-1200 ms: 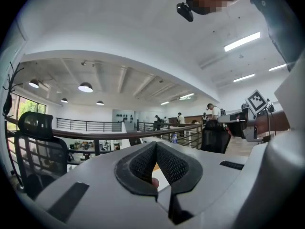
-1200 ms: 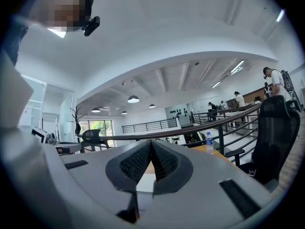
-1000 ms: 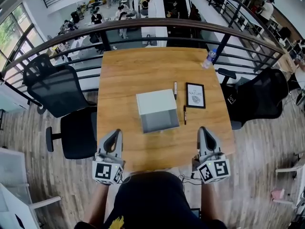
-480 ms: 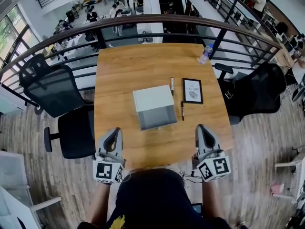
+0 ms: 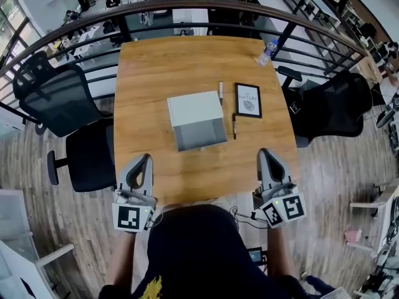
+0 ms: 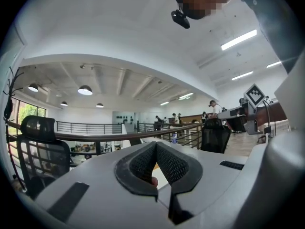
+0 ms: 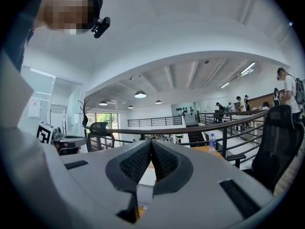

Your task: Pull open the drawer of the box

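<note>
Box (image 5: pixel 194 112) sits mid-tabletop (image 5: pixel 149 67), grey drawer (image 5: pixel 201 136) facing us. Left gripper (image 5: pixel 144 160) and right gripper (image 5: pixel 265 154) hover near it, both closed, empty. Drawer out or in? Can't tell: fits approach or finish.

Seemingly an office mezzanine: railing (image 5: pixel 187 2), mesh chairs (image 5: pixel 59 101)

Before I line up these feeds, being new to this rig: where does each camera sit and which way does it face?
Head view: on the person's head, facing steeply down at the table and box; left gripper, right gripper and torso show.
Left gripper view: rides that gripper, facing along its shut jaws toward the railing; sleeve overhead.
Right gripper view: same, jaws shut.
Shared: all three show the water bottle.
</note>
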`<action>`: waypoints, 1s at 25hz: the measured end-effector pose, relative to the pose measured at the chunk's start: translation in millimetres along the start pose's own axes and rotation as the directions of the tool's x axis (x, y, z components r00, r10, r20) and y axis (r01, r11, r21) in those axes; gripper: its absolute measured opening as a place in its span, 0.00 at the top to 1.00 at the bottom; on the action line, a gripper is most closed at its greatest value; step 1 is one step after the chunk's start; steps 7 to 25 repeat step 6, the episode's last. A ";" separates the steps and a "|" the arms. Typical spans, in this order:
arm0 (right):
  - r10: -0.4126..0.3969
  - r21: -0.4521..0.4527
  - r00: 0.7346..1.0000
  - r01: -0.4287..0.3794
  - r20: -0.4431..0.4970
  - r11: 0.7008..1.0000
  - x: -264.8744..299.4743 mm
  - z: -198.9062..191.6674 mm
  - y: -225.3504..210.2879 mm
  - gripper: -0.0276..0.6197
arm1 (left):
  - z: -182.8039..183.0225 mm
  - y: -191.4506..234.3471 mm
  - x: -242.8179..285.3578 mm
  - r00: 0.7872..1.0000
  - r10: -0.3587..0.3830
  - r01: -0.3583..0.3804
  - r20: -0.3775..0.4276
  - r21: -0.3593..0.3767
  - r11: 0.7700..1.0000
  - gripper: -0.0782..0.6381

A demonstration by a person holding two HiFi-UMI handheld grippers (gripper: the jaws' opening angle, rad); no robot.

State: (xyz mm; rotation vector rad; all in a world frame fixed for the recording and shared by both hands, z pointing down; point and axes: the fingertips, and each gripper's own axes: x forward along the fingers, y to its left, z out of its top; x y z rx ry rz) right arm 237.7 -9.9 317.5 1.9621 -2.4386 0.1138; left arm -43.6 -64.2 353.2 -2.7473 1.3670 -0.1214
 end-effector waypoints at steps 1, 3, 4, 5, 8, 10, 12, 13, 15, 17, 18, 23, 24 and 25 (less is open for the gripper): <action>0.003 -0.004 1.000 -0.003 -0.003 1.000 1.3 -0.4 -0.2 0.96 | -1.5 -1.2 -0.2 1.000 -0.002 0.002 -0.002 -0.002 1.000 0.87; 0.010 -0.013 1.000 -0.010 -0.012 1.000 3.6 -2.4 0.5 0.96 | -7.7 -4.4 -2.7 1.000 0.002 -0.002 -0.009 -0.020 1.000 0.87; 0.015 -0.019 1.000 -0.015 -0.018 1.000 4.9 -3.9 1.1 0.96 | -12.2 -5.8 -4.4 1.000 0.007 -0.008 -0.015 -0.035 0.999 0.87; 0.021 -0.027 0.999 -0.021 -0.025 0.999 6.3 -5.5 1.9 0.96 | -17.4 -7.1 -6.2 1.000 0.014 -0.015 -0.022 -0.053 0.998 0.87; 0.027 -0.034 0.999 -0.028 -0.033 0.999 7.7 -7.2 2.7 0.96 | -22.9 -8.2 -8.0 0.999 0.021 -0.023 -0.030 -0.072 0.997 0.87; 0.027 -0.034 0.999 -0.028 -0.033 0.999 7.7 -7.2 2.7 0.96 | -22.9 -8.2 -8.0 0.999 0.021 -0.023 -0.030 -0.072 0.997 0.87; 0.027 -0.034 0.999 -0.028 -0.033 0.999 7.7 -7.2 2.7 0.96 | -22.9 -8.2 -8.0 0.999 0.021 -0.023 -0.030 -0.072 0.997 0.87; 0.027 -0.034 0.999 -0.028 -0.033 0.999 7.7 -7.2 2.7 0.96 | -22.9 -8.2 -8.0 0.999 0.021 -0.023 -0.030 -0.072 0.997 0.87; 0.027 -0.034 0.999 -0.028 -0.033 0.999 7.7 -7.2 2.7 0.96 | -22.9 -8.2 -8.0 0.999 0.021 -0.023 -0.030 -0.072 0.997 0.87; 0.027 -0.034 0.999 -0.028 -0.033 0.999 7.7 -7.2 2.7 0.96 | -22.9 -8.2 -8.0 0.999 0.021 -0.023 -0.030 -0.072 0.997 0.87; 0.027 -0.034 0.999 -0.028 -0.033 0.999 7.7 -7.2 2.7 0.96 | -22.9 -8.2 -8.0 0.999 0.021 -0.023 -0.030 -0.072 0.997 0.87; 0.027 -0.034 0.999 -0.028 -0.033 0.999 7.7 -7.2 2.7 0.96 | -22.9 -8.2 -8.0 0.999 0.021 -0.023 -0.030 -0.072 0.997 0.87; 0.027 -0.034 0.999 -0.028 -0.033 0.999 7.7 -7.2 2.7 0.96 | -22.9 -8.2 -8.0 0.999 0.021 -0.023 -0.030 -0.072 0.997 0.87; 0.027 -0.034 0.999 -0.028 -0.033 0.999 7.7 -7.2 2.7 0.96 | -22.9 -8.2 -8.0 0.999 0.021 -0.023 -0.030 -0.072 0.997 0.87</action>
